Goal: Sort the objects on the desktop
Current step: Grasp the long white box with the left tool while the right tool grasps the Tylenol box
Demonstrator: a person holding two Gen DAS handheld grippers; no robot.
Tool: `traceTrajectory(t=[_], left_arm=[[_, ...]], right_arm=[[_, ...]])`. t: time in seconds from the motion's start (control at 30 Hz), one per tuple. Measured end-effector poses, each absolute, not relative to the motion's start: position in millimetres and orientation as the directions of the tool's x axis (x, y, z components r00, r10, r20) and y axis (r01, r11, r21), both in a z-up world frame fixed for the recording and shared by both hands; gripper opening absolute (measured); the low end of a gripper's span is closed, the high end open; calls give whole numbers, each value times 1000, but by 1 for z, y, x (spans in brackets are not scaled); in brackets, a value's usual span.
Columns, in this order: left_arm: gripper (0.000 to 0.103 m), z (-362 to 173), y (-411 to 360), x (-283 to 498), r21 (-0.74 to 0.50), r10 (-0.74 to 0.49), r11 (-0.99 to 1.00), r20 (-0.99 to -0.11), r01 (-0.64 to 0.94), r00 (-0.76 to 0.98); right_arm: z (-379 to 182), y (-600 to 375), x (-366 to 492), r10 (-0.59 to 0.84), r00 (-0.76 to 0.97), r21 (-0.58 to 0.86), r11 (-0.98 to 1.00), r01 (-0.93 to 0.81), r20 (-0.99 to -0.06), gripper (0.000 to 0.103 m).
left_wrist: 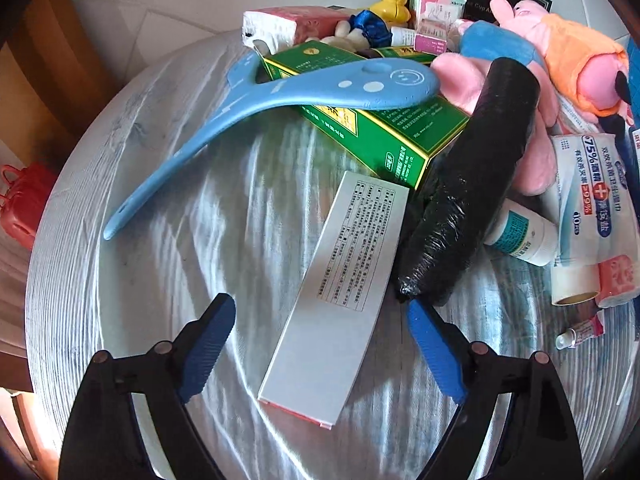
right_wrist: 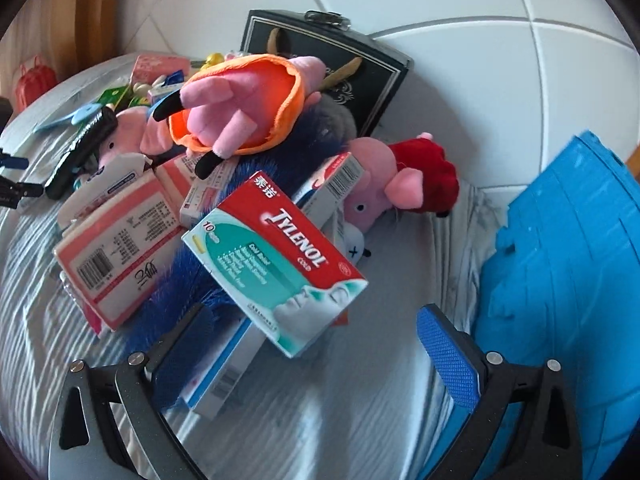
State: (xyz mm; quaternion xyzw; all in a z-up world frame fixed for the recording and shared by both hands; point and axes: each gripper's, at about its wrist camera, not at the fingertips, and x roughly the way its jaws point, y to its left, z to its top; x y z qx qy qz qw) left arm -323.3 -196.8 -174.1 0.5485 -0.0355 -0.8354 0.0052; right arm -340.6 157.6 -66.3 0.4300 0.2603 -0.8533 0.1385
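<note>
Jaws wide on my left gripper point(left_wrist: 322, 346), silver box point(left_wrist: 336, 300) between; right gripper point(right_wrist: 312, 354) gapes beneath Tylenol box point(right_wrist: 276, 264).

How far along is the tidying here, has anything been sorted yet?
Nothing looks sorted yet: boxes, plush toys and bottles lie in one heap on the table. In hand: the open left gripper straddles the long silver box without pressing it; the open right gripper hangs over the Tylenol box. Left: nearly everything, including the blue hanger and green box.
</note>
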Motion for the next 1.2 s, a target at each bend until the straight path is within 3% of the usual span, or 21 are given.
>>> traceTrajectory(t=[0.2,0.33,0.4,0.53,0.6,0.63,0.9,1.2], left_arm=[[87,-187,-201,-338,29,-24,-1000,-925,-7,-380],[65,-185,-207,-339,-18,9,-1000,-921,20,-389],[44,-183,-205,-338,-23,13,-1000,-919,20,-393],[44,-182,-201,-332,-8,-7,-999,-920,37,-393],[44,-179,-204,-328,-11,-13,-998,-920,59,-392],[43,-175,-205,-323,-12,-15,-998,-918,64,-397],[43,-135,-207,-282,-26,-31,-993,-876,111,-481],[43,-51,-192,-239,-52,-8,-996,-755,72,-656]], right_arm=[[-91,137,-369,-32,-544,-362,-714,600,-839,103],[-105,136,-386,-81,-497,-299,-712,635,-864,103],[-111,140,-394,-97,-468,-252,-738,626,-879,103],[-107,150,-395,-163,-459,-153,-802,577,-874,102],[-100,155,-392,-196,-456,-99,-832,546,-868,82],[-97,158,-390,-202,-460,-82,-846,526,-865,79],[-60,167,-350,-231,-521,-31,-895,446,-822,78],[12,173,-303,-219,-654,-37,-934,354,-724,78]])
